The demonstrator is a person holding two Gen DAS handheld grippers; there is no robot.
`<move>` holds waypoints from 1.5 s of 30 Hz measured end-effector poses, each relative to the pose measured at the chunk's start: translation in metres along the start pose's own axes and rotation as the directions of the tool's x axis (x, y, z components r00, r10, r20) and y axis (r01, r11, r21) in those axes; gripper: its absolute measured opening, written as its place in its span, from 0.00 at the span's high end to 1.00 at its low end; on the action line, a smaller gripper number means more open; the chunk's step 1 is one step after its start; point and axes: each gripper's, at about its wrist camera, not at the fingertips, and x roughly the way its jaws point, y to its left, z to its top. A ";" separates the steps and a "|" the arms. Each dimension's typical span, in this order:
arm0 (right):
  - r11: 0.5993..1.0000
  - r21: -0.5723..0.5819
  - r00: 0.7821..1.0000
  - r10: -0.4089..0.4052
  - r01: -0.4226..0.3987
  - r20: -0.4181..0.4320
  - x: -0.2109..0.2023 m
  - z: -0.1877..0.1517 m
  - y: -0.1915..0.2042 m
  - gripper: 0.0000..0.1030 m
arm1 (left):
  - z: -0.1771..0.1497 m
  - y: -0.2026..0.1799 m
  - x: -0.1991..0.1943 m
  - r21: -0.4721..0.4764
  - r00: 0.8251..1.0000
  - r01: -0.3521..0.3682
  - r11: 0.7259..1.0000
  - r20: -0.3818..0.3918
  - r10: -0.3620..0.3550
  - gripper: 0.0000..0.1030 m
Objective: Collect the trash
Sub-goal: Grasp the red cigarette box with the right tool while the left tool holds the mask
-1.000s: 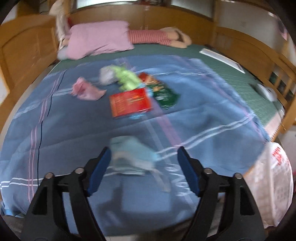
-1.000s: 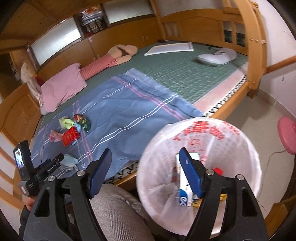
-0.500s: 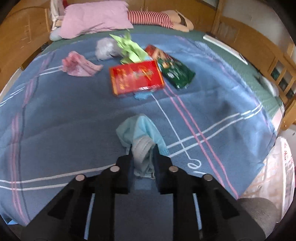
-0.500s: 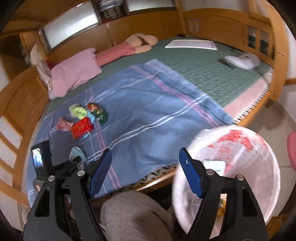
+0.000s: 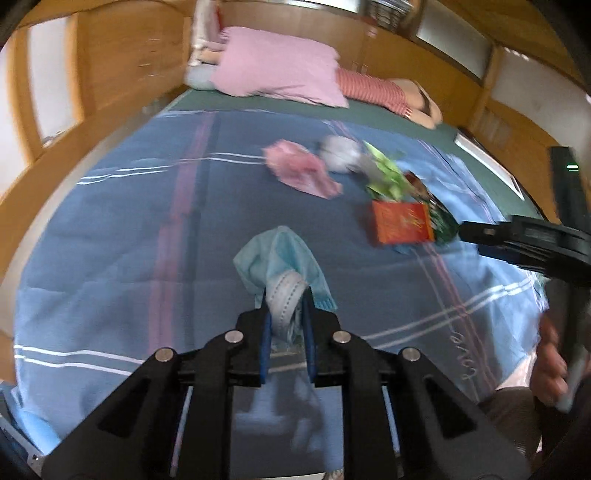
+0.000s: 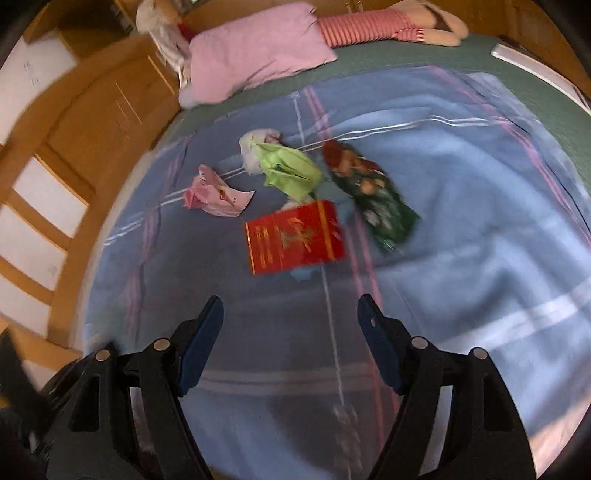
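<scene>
We hold the left gripper (image 5: 286,302) clamped tight on a crumpled blue mask (image 5: 280,258), whose pale folded part is pinched between the blue pads (image 5: 264,332) while the rest bulges out past the tips over the blue blanket (image 5: 129,240). Our right gripper (image 6: 290,314) stands wide with nothing between its pads, hanging over the same blanket (image 6: 461,240); in the left view it shows as a dark shape at the right edge (image 5: 517,240), with our right hand (image 5: 552,365) below it. The remaining trash lies together farther up the bed. A red packet (image 6: 293,236) lies flat nearest the right gripper, a scrap of light blue peeking from under its lower edge. Just right of it lies a green wrapper (image 6: 373,195), above it a lime-green paper (image 6: 290,171) touching a white wad (image 6: 255,147), and to the left, slightly apart, a pink paper (image 6: 216,194). From the left view the same pieces sit ahead and to the right: pink paper (image 5: 299,171), white wad (image 5: 340,153), lime-green paper (image 5: 388,175), red packet (image 5: 402,221). A pink pillow (image 6: 255,51) lies at the head of the bed, beside a striped soft toy (image 6: 369,22).
</scene>
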 end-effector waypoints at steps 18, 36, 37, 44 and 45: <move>0.958 -0.191 0.971 -0.232 0.216 -0.064 0.095 0.042 0.050 0.18 | 0.002 0.056 0.000 -0.090 1.000 0.013 0.996 0.027 -0.011 0.85; 0.956 -0.078 0.935 -0.294 0.284 -0.198 0.102 0.046 -0.002 0.14 | 0.004 0.057 -0.001 -0.097 0.999 0.027 0.995 0.039 -0.023 0.85; 0.960 -0.052 0.932 -0.281 0.276 -0.230 0.104 0.043 -0.008 0.14 | 0.004 0.056 -0.001 -0.096 0.999 0.028 0.995 0.039 -0.024 0.85; 0.974 0.058 0.949 -0.200 0.220 -0.245 0.096 0.040 -0.030 0.32 | 0.005 0.057 -0.003 -0.094 0.999 0.025 0.995 0.044 -0.021 0.85; 0.973 0.057 0.950 -0.204 0.223 -0.238 0.092 0.039 -0.032 0.32 | 0.005 0.057 -0.003 -0.096 0.999 0.024 0.995 0.045 -0.020 0.85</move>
